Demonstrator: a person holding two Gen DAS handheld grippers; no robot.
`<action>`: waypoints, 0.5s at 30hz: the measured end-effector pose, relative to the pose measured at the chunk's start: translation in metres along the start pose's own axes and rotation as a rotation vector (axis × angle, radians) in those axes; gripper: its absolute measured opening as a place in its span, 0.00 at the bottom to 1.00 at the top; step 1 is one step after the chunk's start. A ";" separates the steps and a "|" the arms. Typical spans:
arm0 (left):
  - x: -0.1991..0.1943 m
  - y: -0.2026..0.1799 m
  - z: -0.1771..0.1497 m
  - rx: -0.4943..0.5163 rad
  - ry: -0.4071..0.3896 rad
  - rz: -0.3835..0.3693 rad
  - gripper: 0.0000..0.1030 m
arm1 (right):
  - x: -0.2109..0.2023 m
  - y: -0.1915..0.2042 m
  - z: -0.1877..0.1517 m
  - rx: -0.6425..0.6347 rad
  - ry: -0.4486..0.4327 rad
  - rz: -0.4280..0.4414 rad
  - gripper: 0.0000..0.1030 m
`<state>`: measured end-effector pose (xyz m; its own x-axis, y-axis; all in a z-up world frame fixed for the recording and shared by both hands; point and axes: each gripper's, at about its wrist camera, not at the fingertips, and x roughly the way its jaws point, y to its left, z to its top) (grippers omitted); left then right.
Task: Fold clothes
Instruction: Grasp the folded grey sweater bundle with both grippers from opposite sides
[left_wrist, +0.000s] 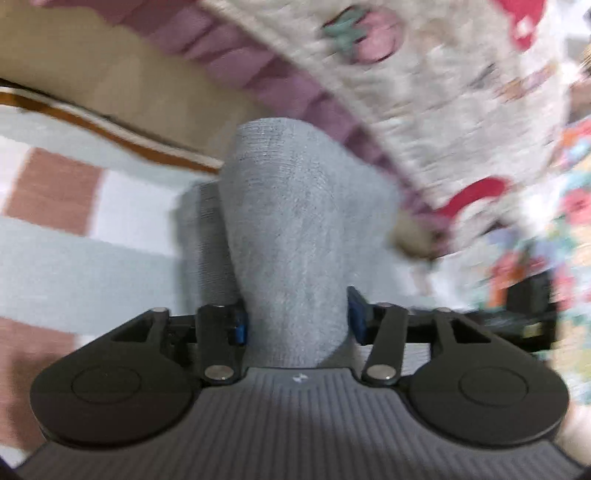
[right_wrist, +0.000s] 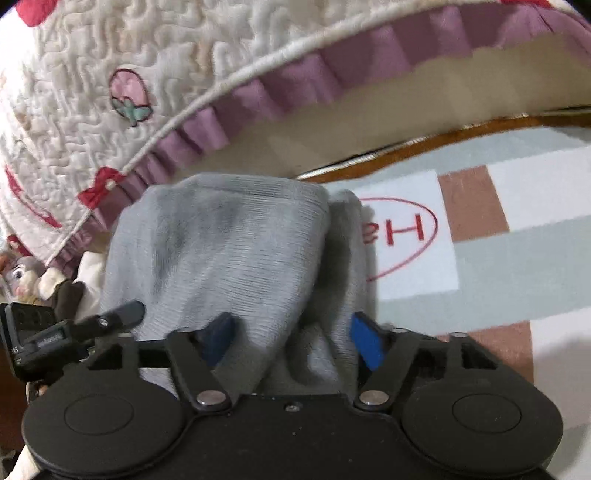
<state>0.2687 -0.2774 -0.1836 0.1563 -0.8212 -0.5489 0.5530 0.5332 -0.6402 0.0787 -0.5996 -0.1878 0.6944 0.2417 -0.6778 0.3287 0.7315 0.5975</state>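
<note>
My left tool is sitting with its blue pads spread on either side of a grey garment, the fabric running between them toward twelve o'clock, and I cannot tell whether the pads are pressing it. My right tool is standing released with the same grey cloth bunched loosely between its pads, lying on a striped rug below a quilted bedspread at eleven o'clock.

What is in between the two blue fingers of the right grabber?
Grey cloth. In the right wrist view it bunches up between the right gripper and its blue fingers, which stand wide apart, not squeezing it.
</note>
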 end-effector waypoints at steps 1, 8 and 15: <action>-0.002 -0.001 0.002 0.009 0.004 0.024 0.52 | 0.002 -0.005 -0.001 0.034 0.005 0.010 0.83; -0.020 0.007 0.007 -0.009 0.049 0.078 0.71 | 0.001 -0.009 -0.009 0.047 0.037 0.052 0.83; -0.037 0.029 -0.043 -0.312 0.210 -0.067 0.72 | 0.000 -0.013 -0.006 0.082 0.104 0.083 0.83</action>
<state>0.2439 -0.2231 -0.2053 -0.0602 -0.8139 -0.5779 0.2753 0.5429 -0.7934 0.0702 -0.6051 -0.1978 0.6526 0.3667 -0.6631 0.3273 0.6528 0.6831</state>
